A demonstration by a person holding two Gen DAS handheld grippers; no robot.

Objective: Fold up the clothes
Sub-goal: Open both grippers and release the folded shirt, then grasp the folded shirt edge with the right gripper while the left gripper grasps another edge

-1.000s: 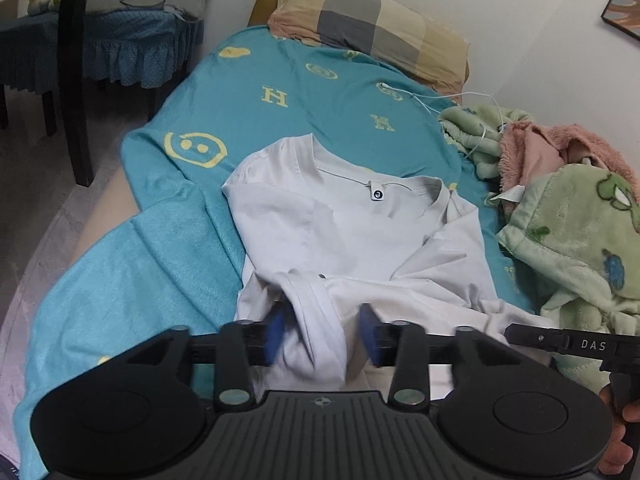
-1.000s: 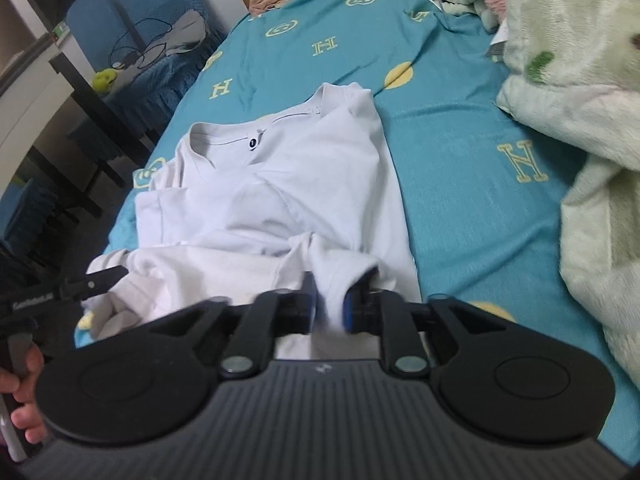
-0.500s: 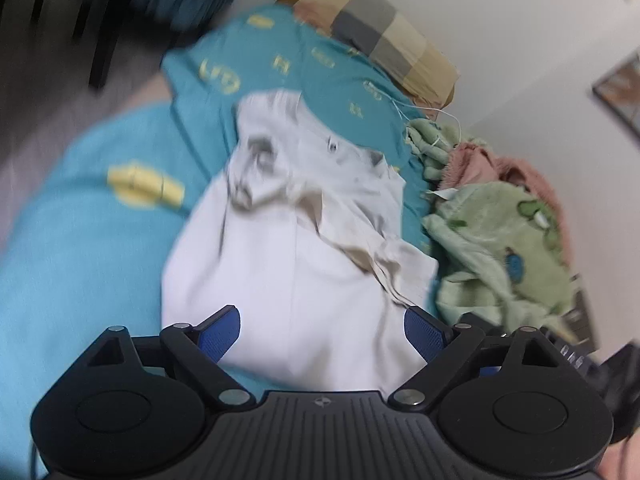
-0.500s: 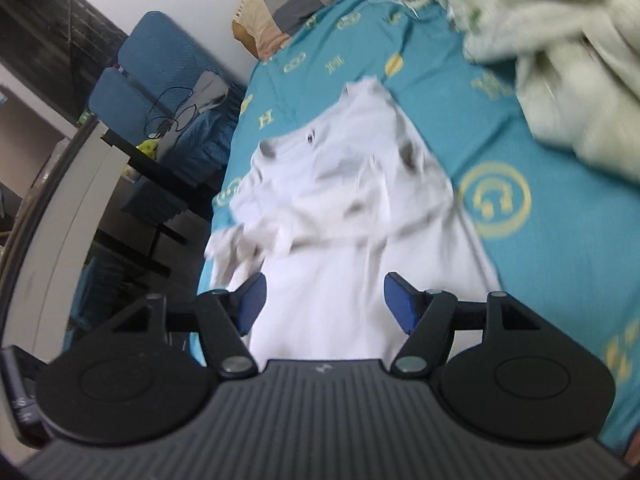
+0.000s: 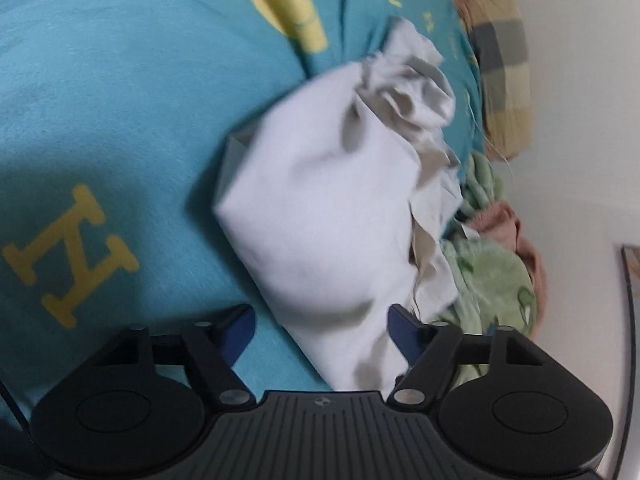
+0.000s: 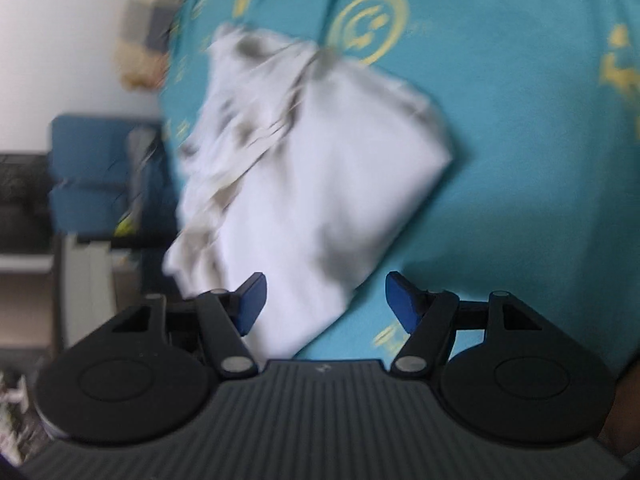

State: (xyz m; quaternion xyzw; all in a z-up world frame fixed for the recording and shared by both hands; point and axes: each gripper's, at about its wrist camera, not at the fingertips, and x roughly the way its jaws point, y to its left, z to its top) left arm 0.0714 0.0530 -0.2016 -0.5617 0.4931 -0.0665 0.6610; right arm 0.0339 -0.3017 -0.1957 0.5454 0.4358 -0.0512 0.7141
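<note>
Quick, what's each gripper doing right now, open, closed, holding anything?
Left gripper: open, fingers spread wide, holding nothing; the white shirt lies on the bed past them.
Right gripper: open, fingers spread wide, holding nothing.

1. My right view is smeared: the shirt point(image 6: 320, 184) has no sharp folds or edges, and the far pillow point(image 6: 148, 40) and chair point(image 6: 96, 168) are just blobs.
2. In my left view the shirt's near end slips behind the left gripper point(image 5: 322, 330).
3. The blanket point(image 5: 492, 280) is half hidden by shirt and gripper.
</note>
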